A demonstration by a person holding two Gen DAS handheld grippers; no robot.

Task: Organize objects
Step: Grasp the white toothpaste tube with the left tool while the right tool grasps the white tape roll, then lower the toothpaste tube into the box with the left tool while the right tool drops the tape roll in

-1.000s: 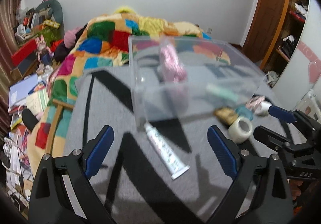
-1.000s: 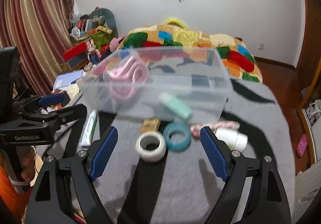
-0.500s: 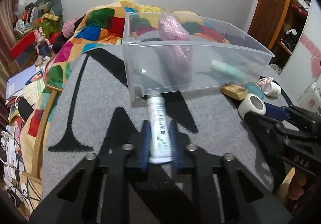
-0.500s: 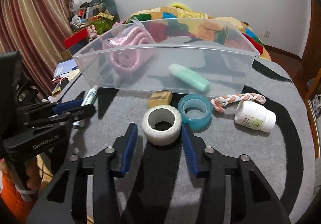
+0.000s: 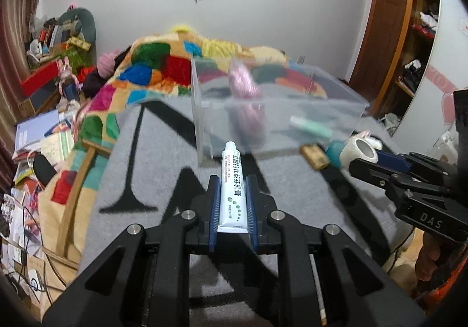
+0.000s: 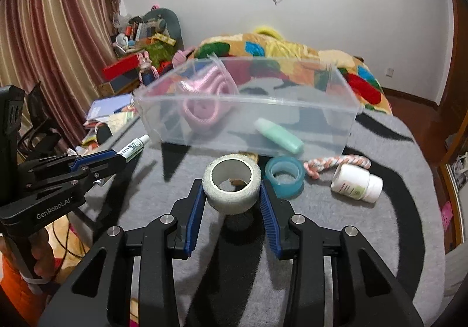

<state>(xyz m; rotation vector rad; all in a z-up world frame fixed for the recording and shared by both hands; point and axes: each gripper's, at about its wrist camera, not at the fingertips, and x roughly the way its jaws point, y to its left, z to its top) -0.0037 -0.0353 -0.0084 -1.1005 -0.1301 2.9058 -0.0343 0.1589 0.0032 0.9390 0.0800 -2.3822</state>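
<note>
left gripper (image 5: 232, 204): fingers clamped on white ointment tube (image 5: 233, 186), crimped end back between the pads, cap pointing at the bin; tube looks lifted off the surface
tabletop (image 6: 365, 224): grey cover with black pattern
clear plastic bin (image 6: 248, 122): on tabletop, beyond both grippers; holds pink coiled rope (image 6: 204, 98) at left, mint green bottle (image 6: 278, 135) at right
right gripper (image 6: 231, 198): fingers closed on white tape roll (image 6: 232, 180) from both sides, hole facing camera
teal tape roll (image 6: 284, 176): just right of white roll, touching or nearly
braided pink-white rope (image 6: 336, 163): lying in front of bin, right side
white pill bottle (image 6: 356, 183): on its side, far right
brown block (image 5: 314, 155): beside bin, near tape rolls
</note>
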